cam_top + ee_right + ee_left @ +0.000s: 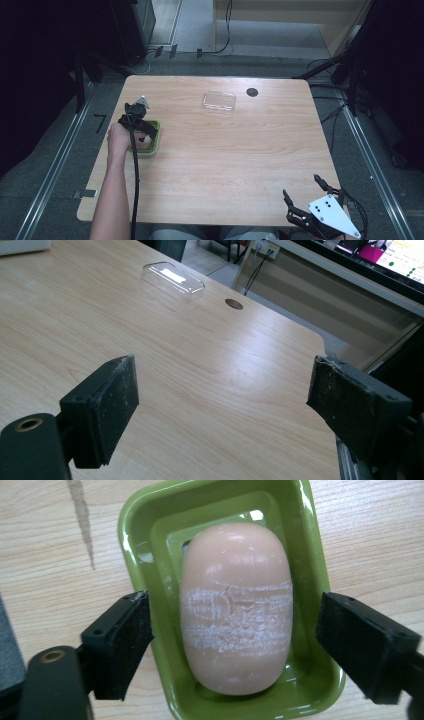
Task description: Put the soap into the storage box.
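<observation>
A peach-coloured bar of soap (236,610) lies in a green soap dish (310,540) on the wooden table, at the table's left side in the high view (152,145). My left gripper (145,129) hangs right over the dish, open (235,640), with one jaw on each side of the dish and neither touching the soap. A clear plastic lid (219,101) lies at the back middle of the table, also seen far off in the right gripper view (172,281). My right gripper (305,192) is open at the table's front right corner, holding nothing (222,405).
A small dark round disc (252,92) sits near the far edge, just right of the clear lid (233,304). Metal rails run along the floor on both sides of the table (215,165). Cables and stands crowd the far right.
</observation>
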